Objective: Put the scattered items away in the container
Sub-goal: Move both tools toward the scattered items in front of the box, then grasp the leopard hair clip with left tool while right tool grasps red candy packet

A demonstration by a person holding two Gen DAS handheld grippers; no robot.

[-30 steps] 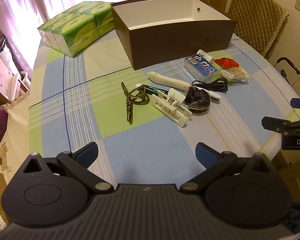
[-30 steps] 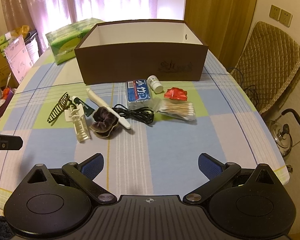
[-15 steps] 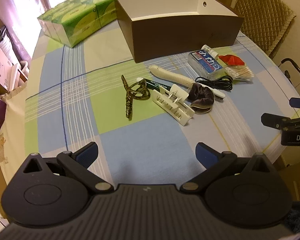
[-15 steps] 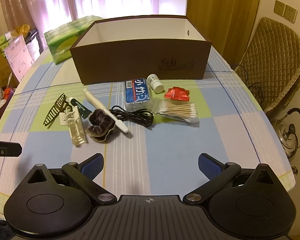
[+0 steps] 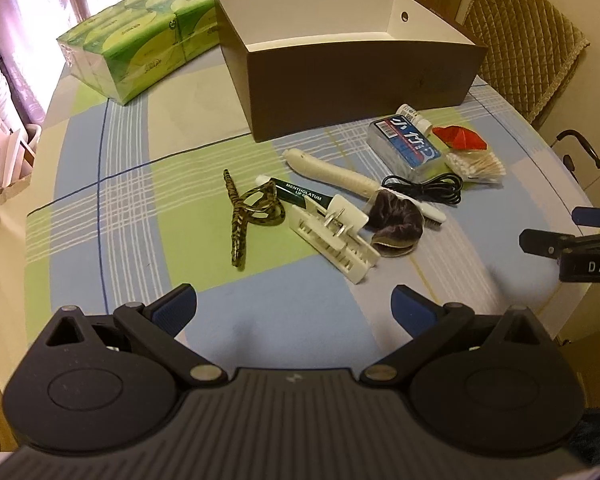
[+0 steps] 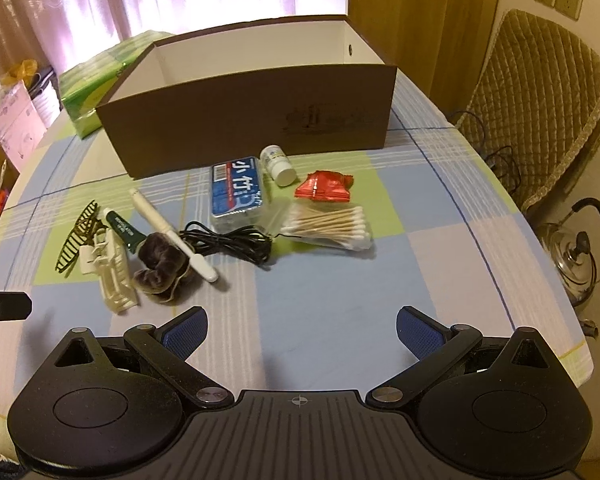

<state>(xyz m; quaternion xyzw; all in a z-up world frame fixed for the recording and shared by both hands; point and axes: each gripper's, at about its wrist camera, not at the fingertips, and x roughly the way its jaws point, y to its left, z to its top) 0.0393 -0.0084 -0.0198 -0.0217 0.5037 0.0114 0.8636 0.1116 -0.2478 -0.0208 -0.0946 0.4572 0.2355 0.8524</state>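
Both sets of fingers are spread wide and holding nothing: my left gripper (image 5: 294,306) hangs over the near edge of the worktop (image 5: 132,184), my right gripper (image 6: 302,330) likewise, each well short of the clutter. I'll place everything off the brown box (image 6: 244,120), which stands open at the far side and looks empty from what I can see of its white inside. Nearest to me, farthest from the box, lies the white hair clip (image 5: 334,240): stiff light plastic, sprung, so I'd take it across its long body, not by the teeth. Touching it on the right is the dark velvet scrunchie (image 6: 160,266), soft and squashy, easy to pinch anywhere. To the left of the clip is the leopard-print claw clip (image 5: 248,210), curved and probably slippery, best gripped at its spine. The green lip balm tube (image 5: 300,196) is wedged between the two clips; small and round, it may roll. A step closer to the box, the white pen-shaped tool (image 6: 168,232) lies across the scrunchie, rigid, good for a mid-shaft hold. Beside it the black cable (image 6: 230,242) is limp and will dangle. Next the bagged cotton swabs (image 6: 332,226), slick and crinkly. Closest to the box sit the blue-labelled case (image 6: 236,194), the small white bottle (image 6: 278,164) and the red packet (image 6: 324,190), all looking light.
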